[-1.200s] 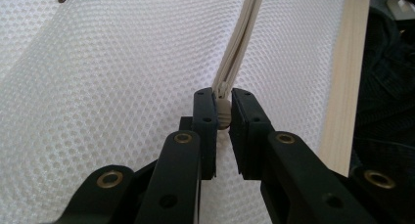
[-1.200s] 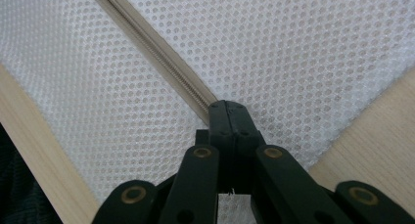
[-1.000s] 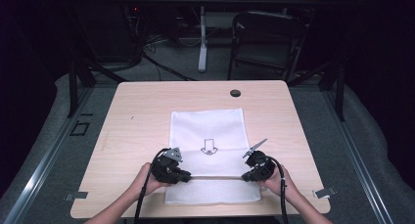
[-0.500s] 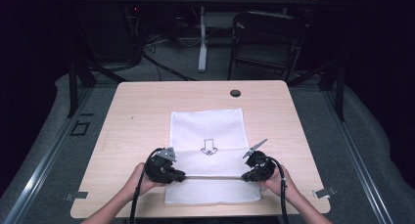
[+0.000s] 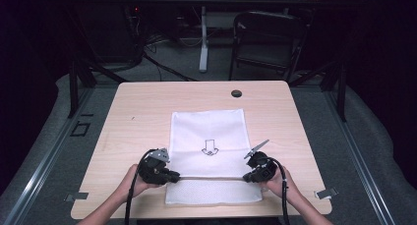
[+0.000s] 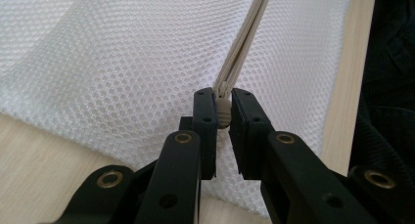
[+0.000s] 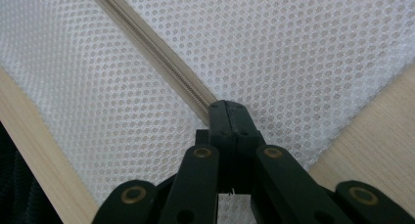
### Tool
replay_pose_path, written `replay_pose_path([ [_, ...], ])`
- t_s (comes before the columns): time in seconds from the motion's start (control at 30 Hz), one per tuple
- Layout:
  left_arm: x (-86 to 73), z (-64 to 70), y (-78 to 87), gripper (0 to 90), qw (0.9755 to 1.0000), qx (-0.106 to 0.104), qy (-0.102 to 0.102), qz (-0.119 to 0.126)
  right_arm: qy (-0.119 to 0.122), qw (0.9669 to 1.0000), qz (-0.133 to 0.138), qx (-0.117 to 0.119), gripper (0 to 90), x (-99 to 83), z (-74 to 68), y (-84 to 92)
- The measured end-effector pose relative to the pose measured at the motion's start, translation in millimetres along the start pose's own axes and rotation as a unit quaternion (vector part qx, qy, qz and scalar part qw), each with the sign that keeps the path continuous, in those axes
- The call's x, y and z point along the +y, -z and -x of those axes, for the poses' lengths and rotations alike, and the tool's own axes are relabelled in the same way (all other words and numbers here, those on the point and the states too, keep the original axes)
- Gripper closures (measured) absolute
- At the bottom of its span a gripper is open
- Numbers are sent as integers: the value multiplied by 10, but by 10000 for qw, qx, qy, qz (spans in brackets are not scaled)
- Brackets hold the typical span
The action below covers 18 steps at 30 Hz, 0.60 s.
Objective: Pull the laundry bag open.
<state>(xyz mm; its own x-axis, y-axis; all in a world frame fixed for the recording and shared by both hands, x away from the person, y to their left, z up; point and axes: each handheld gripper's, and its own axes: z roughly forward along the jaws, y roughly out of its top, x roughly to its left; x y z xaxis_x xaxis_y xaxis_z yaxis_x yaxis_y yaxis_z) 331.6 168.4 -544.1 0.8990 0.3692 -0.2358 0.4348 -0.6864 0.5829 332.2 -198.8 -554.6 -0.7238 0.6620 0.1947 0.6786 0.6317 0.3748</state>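
Note:
A white mesh bag (image 5: 209,126) with a black arrow printed on it lies flat on the wooden table (image 5: 142,107). Its beige zipper (image 5: 211,177) runs across the bag near the front edge, stretched between both grippers. My left gripper (image 5: 174,176) is shut on the zipper pull (image 6: 223,114) at the zipper's left end. In the left gripper view the zipper tape (image 6: 244,43) leads away over the mesh (image 6: 122,62). My right gripper (image 5: 246,176) is shut on the zipper's right end; in its own view the jaws (image 7: 226,106) meet over the zipper (image 7: 156,50).
A black round grommet (image 5: 236,93) sits in the table near its far edge. A dark chair (image 5: 268,38) and a stand pole (image 5: 203,38) are on the floor beyond the table. Bare wood surrounds the bag on the left, right and far sides.
My left gripper has slid to the left along the zipper line with the pull in it. The right gripper has stayed where it was.

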Motion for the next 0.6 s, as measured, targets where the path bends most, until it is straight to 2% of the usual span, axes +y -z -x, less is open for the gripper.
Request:
replay_pose_path([
  [0.07, -9, 3, 16, 816, 10000, 33, 21, -6, 3, 10000, -14, -9, 900, 2, -4, 1],
  [0.1, -15, 6, 28, 816, 9999, 123, -18, -41, -14, 10000, 0, -25, 900, 1, -10, -1],
  [0.13, -26, 1, 36, 816, 10000, 73, 15, -23, -13, 10000, 2, -35, 900, 1, -12, -2],
  [0.27, -84, -22, 77, 816, 9999, 94, 92, -1, -8, 10000, 2, -30, 900, 2, -10, -2],
  [0.37, -95, -27, 82, 816, 9998, 159, 68, -27, -8, 10000, 2, -30, 900, 2, -11, -2],
  [0.4, -89, -29, 80, 816, 9999, 121, 33, -53, 13, 10000, -13, -58, 900, 3, -12, -1],
  [0.5, -95, -48, 102, 816, 9999, 120, 86, 18, 51, 9999, 3, -124, 900, 4, -24, -6],
  [0.57, -102, -44, 120, 816, 9997, 213, 87, -14, 59, 9999, -3, -135, 900, 6, -32, -7],
  [0.6, -114, -45, 123, 816, 9998, 169, 95, 11, 85, 9999, -31, -133, 900, 9, -30, -5],
])
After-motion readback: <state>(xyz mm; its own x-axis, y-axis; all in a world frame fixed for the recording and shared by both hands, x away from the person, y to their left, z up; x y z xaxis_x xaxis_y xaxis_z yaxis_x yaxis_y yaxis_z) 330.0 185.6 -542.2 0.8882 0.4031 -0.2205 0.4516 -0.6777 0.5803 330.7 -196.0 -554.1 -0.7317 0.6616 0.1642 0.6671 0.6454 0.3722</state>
